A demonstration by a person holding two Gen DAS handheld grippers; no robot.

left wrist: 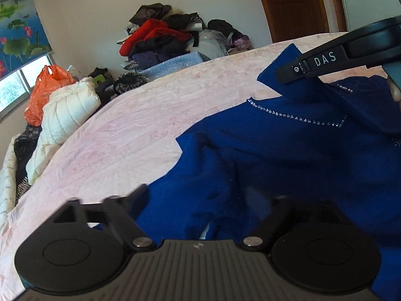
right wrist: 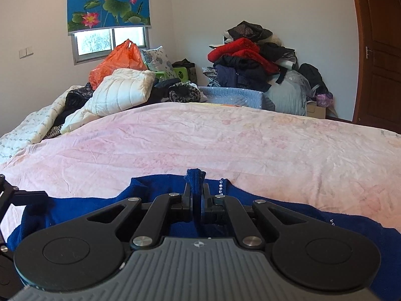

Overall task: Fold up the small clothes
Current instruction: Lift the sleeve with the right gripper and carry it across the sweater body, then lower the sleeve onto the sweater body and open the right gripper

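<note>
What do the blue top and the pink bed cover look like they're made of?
Blue top: seemingly a soft knit or fleece; matte, fuzzy nap, with shiny beads like rhinestones along the neckline. Pink bed cover: probably plush or crushed-velvet fabric, given its faint sheen and fine crinkles.

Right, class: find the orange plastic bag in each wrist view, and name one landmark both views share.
Left wrist view: orange plastic bag at the left edge, beside the white quilted pillow.
Right wrist view: orange plastic bag upper left of centre, under the window.
Shared landmark: red garment on the clothes pile.
</note>
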